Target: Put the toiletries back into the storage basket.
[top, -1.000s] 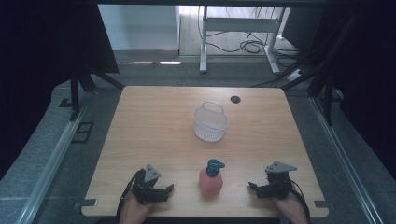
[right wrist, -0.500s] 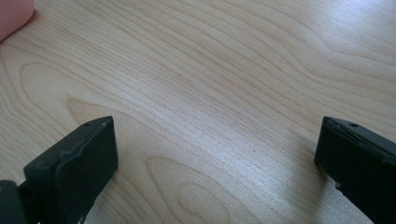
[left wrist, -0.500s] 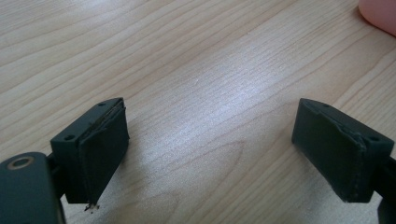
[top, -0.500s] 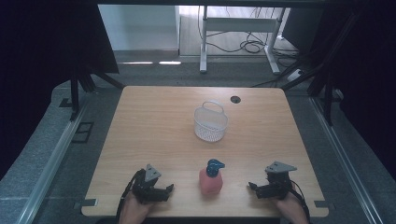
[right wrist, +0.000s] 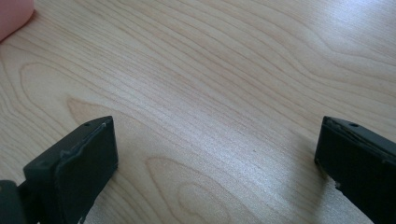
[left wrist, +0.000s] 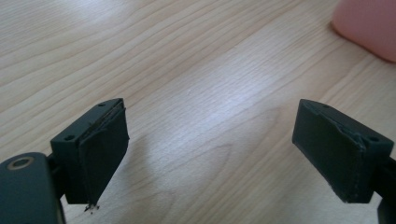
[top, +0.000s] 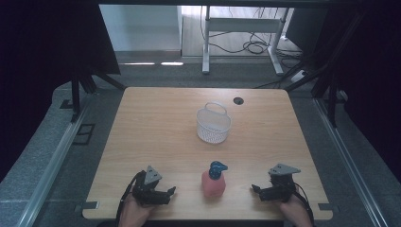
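A pink bottle (top: 213, 183) with a blue cap stands near the table's front edge, between my two grippers. A white mesh basket (top: 213, 124) with a handle sits at the table's middle. My left gripper (top: 169, 193) rests low on the wood to the bottle's left, open and empty; in the left gripper view (left wrist: 212, 154) the pink bottle (left wrist: 369, 25) shows at the top right corner. My right gripper (top: 256, 189) rests to the bottle's right, open and empty (right wrist: 217, 168), with a bit of the pink bottle (right wrist: 13, 16) at the top left.
A wooden table (top: 156, 127) with a black cable hole (top: 238, 100) near its far edge. Grey floor and metal rails flank both sides. A white desk frame and cables stand beyond the far edge.
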Demonstrator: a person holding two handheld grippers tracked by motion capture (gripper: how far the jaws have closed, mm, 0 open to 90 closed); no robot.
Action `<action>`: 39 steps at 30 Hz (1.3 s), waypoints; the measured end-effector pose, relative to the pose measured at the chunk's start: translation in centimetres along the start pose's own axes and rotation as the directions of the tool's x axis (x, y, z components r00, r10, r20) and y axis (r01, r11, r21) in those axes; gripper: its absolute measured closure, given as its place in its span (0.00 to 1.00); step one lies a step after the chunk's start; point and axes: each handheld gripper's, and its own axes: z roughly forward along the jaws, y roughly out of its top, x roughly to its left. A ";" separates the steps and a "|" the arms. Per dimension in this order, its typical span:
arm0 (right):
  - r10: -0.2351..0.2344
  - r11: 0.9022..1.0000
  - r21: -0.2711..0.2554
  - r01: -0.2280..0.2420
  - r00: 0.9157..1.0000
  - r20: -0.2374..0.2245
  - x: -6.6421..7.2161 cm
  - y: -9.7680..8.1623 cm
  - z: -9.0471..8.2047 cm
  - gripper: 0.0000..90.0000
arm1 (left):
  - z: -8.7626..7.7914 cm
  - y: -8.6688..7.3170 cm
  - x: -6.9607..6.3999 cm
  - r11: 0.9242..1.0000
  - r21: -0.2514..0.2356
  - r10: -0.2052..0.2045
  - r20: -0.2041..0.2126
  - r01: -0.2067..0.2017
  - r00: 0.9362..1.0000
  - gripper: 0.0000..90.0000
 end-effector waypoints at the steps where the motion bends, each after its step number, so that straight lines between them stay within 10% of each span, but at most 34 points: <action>1: 0.000 1.000 0.000 0.000 1.000 0.000 0.0 0.0 0.0 0.00 | 0.0 0.0 0.0 1.000 0.000 0.000 0.000 0.000 1.000 0.12; 39: 0.001 1.000 0.000 -0.001 1.000 0.001 0.0 0.0 0.0 0.00 | -1.5 1.9 -1.6 0.997 -0.060 0.054 0.120 -0.047 0.991 0.13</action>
